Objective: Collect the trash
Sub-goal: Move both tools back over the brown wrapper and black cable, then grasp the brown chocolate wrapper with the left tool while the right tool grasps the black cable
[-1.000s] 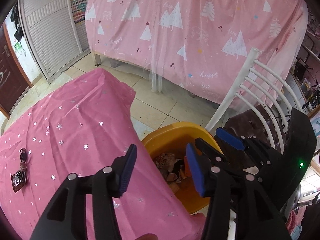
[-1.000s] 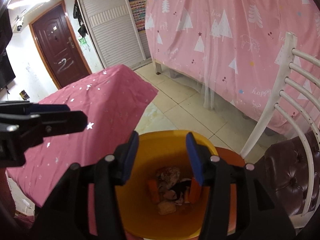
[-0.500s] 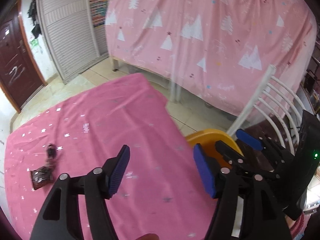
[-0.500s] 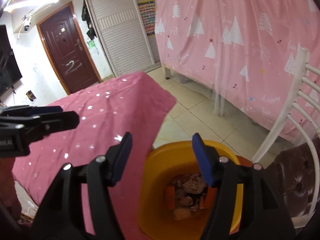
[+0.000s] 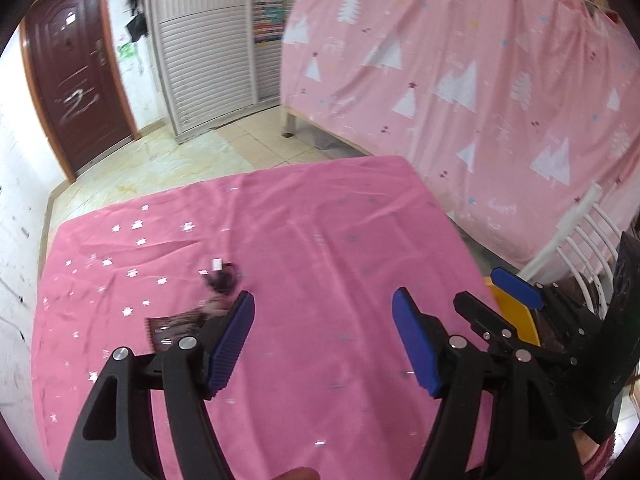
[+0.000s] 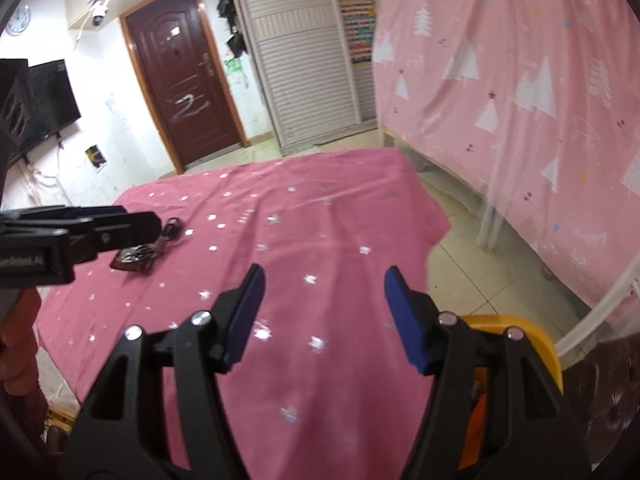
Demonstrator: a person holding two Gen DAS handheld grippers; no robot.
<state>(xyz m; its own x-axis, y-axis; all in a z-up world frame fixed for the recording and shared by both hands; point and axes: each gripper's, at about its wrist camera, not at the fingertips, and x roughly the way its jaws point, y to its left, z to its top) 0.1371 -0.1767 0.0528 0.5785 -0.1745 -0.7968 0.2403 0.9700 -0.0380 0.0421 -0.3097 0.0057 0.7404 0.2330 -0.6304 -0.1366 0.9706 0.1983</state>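
Observation:
A dark brown snack wrapper lies on the pink starred tablecloth, with a small dark crumpled bundle just beyond it. Both also show in the right wrist view, the wrapper and the bundle. My left gripper is open and empty, above the cloth, right of the wrapper. My right gripper is open and empty over the cloth's near right part. The yellow trash bin stands at the table's right edge.
A white slatted chair with a dark brown seat stands beside the bin. A pink tree-print curtain hangs behind. A brown door and white shutter cupboard are at the far wall. Tiled floor lies beyond the table.
Both grippers have swung left, away from the bin and over the table. The bin's contents have left view. The wrapper now lies close to my left gripper's left finger.

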